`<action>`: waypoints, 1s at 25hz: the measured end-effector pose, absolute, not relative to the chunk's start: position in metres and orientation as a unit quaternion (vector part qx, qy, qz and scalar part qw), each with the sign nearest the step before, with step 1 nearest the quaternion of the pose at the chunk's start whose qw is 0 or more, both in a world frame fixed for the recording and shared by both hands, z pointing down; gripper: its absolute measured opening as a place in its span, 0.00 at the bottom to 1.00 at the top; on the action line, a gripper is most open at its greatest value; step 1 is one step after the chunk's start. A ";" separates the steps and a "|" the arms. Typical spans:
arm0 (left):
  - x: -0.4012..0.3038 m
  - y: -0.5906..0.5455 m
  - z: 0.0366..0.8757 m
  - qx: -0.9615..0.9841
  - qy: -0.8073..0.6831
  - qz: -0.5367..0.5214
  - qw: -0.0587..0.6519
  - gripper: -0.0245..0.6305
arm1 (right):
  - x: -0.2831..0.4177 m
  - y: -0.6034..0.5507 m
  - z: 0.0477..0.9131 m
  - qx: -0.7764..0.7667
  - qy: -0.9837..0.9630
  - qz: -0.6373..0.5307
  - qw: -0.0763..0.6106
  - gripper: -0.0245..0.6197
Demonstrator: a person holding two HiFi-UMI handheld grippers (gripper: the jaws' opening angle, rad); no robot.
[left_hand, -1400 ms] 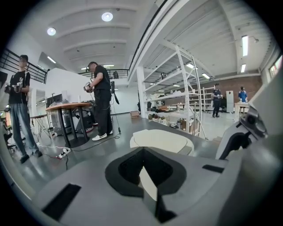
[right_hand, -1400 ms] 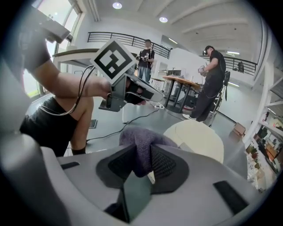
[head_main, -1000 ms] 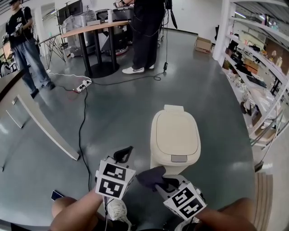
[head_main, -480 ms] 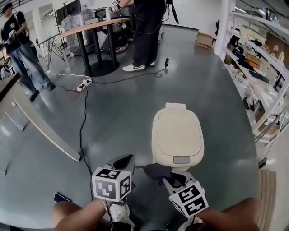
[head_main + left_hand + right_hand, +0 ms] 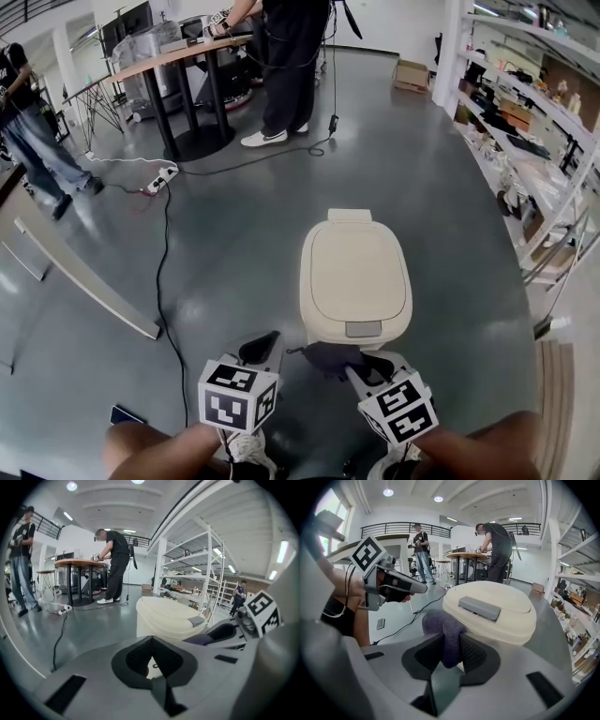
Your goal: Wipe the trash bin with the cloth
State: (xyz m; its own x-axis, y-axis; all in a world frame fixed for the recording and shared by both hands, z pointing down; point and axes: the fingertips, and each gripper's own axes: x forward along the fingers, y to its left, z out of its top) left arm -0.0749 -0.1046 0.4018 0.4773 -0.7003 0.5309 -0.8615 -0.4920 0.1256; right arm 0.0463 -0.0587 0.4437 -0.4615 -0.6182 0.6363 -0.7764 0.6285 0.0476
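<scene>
Clamping purple cloth, right claw sits at near front of cream trash bin; left claw, jaws together, empty, hovers left of bin.

In the head view, the cloth and right tool hide the trash bin's lower front.

We see a grey, glossy floor. The cream trash bin stands on it, lid closed. A black cable lies across the floor to a white power strip. A cardboard box sits farther back.
</scene>
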 end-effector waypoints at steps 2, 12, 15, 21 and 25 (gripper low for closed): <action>-0.070 -0.099 0.398 0.838 -0.457 0.202 0.219 0.04 | 0.055 -0.060 0.447 0.420 -0.841 0.128 0.317 0.18; -0.046 -0.083 0.438 0.814 -0.435 0.264 0.280 0.04 | 0.090 -0.065 0.452 0.440 -0.823 0.151 0.326 0.18; -0.039 -0.083 0.444 0.817 -0.428 0.272 0.276 0.04 | 0.101 -0.066 0.455 0.448 -0.817 0.155 0.329 0.18; -0.017 -0.081 0.442 0.826 -0.410 0.266 0.282 0.04 | 0.129 -0.070 0.460 0.466 -0.804 0.163 0.332 0.18; -0.008 -0.079 0.443 0.830 -0.400 0.267 0.281 0.04 | 0.138 -0.074 0.462 0.474 -0.797 0.162 0.338 0.18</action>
State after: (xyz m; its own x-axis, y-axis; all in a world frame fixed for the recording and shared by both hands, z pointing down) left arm -0.0083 -0.0792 0.4434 0.5372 -0.5148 0.6681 -0.8148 -0.5215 0.2532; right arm 0.1376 -0.0737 0.4624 -0.3228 -0.6453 0.6924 -0.8647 0.4985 0.0614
